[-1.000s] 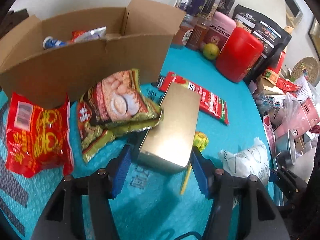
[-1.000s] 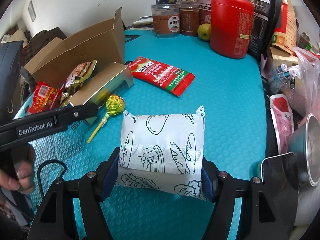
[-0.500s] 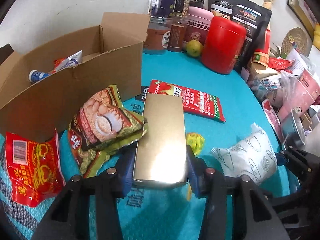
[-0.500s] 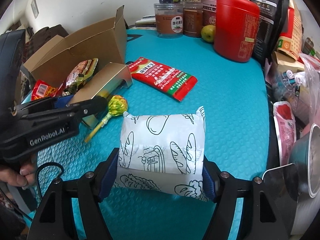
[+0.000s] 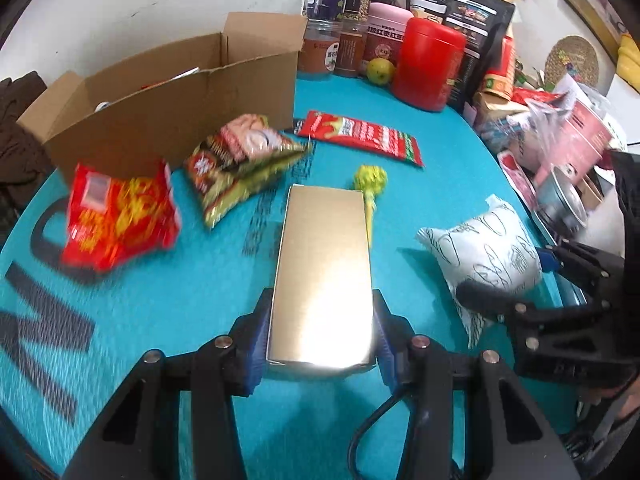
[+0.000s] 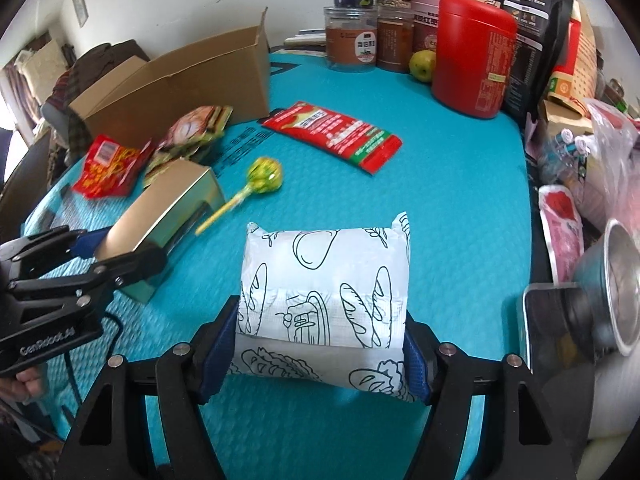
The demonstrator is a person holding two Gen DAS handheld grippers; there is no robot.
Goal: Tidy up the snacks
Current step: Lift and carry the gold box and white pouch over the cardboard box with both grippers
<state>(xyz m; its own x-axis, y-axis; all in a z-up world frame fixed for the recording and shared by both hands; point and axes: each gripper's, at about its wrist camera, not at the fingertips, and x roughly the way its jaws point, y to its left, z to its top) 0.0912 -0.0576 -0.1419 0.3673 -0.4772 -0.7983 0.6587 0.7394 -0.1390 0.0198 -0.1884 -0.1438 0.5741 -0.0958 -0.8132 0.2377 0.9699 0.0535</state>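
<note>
My left gripper (image 5: 320, 336) is shut on a long gold box (image 5: 324, 272), held above the teal mat; the box also shows in the right wrist view (image 6: 168, 216). My right gripper (image 6: 316, 356) is shut on a white bread packet with line drawings (image 6: 324, 292), which also shows in the left wrist view (image 5: 488, 256). An open cardboard box (image 5: 172, 108) stands at the back left. Loose on the mat lie a red snack bag (image 5: 116, 212), a green and brown biscuit bag (image 5: 240, 160), a long red packet (image 5: 360, 136) and a yellow-green lollipop (image 5: 370, 184).
Jars (image 5: 344, 40), a red canister (image 5: 428, 64), a green fruit (image 5: 378, 70) and black pouches (image 5: 472, 36) line the back of the table. Bags, a metal pot (image 6: 612, 280) and clutter crowd the right edge.
My left gripper closed on the gold box and drew it back towards me, away from the biscuit bag and cardboard box. My right gripper still holds the bread packet, slightly raised.
</note>
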